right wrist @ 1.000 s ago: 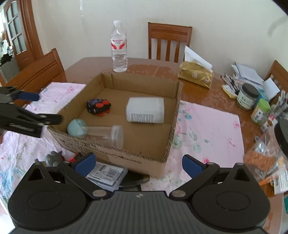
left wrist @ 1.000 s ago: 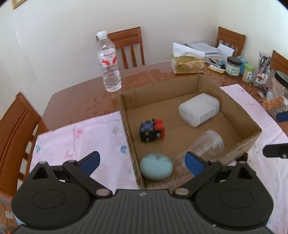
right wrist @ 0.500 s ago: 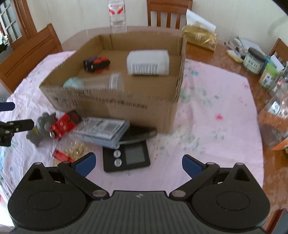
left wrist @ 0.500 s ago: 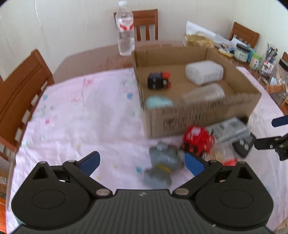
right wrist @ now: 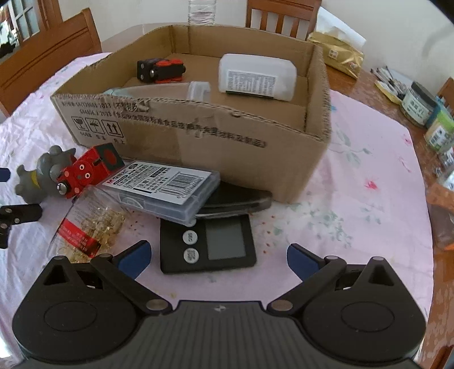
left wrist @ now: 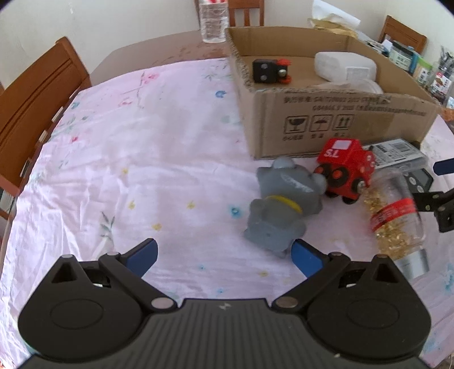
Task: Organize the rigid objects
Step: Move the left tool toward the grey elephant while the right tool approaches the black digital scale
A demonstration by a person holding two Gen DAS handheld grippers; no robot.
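A cardboard box (left wrist: 326, 119) (right wrist: 215, 136) holds a black-and-red toy (right wrist: 160, 69), a white container (right wrist: 256, 76) and a clear jar lying on its side (right wrist: 195, 89). In front of it lie a grey figurine (left wrist: 282, 204) (right wrist: 38, 173), a red toy train (left wrist: 344, 170) (right wrist: 88, 169), a clear bottle of gold pins (left wrist: 395, 215) (right wrist: 88, 227), a labelled plastic case (right wrist: 167, 187) and a black pocket scale (right wrist: 207, 244). My left gripper (left wrist: 224, 255) is open and empty just short of the figurine. My right gripper (right wrist: 217, 257) is open and empty over the scale.
A pink floral cloth (left wrist: 136, 159) covers the wooden table. A water bottle (left wrist: 212, 20) stands behind the box. Jars and stationery (right wrist: 422, 108) crowd the right edge. A gold tissue pack (right wrist: 337, 54) lies at the back. Wooden chairs (left wrist: 34, 96) surround the table.
Both grippers have pulled back from above the box and dropped low toward the objects in front of it. Both stay open and empty.
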